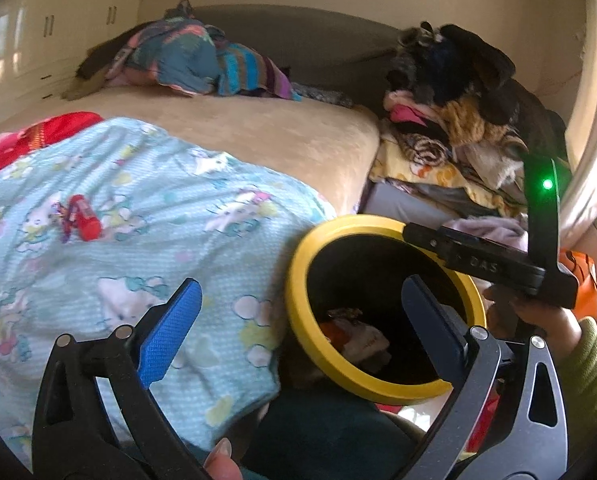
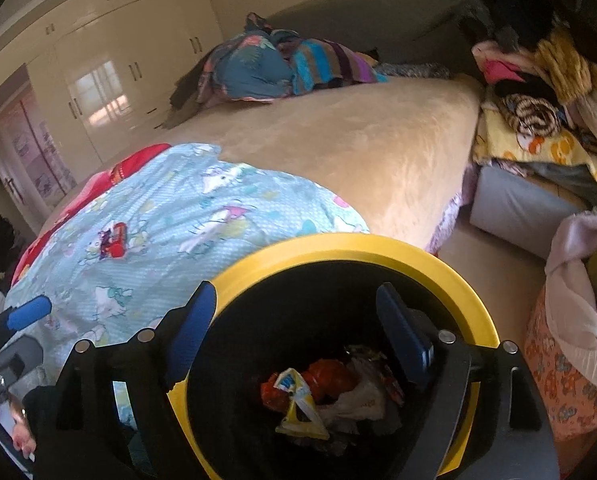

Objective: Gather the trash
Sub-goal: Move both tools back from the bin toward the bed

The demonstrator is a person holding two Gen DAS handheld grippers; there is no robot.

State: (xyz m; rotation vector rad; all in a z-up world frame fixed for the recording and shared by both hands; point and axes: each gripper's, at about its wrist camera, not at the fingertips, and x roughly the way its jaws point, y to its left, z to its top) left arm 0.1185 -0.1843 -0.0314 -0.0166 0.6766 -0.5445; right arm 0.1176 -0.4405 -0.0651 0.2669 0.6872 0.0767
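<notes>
One red wrapper point(image 1: 80, 218) is left lying on the pale blue cartoon blanket point(image 1: 146, 208) in the left wrist view, well apart from the left gripper point(image 1: 298, 312), whose jaws stand wide and empty beside the yellow-rimmed bin point(image 1: 298, 280). From the right wrist, the right gripper point(image 2: 298, 320) hangs spread and empty over that bin's mouth, where several crumpled wrappers point(image 2: 322, 396) already lie, so collecting looks mostly done.

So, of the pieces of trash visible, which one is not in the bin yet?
The red wrapper lying on the light blue cartoon blanket; the others already sit inside the yellow-rimmed bin.
</notes>
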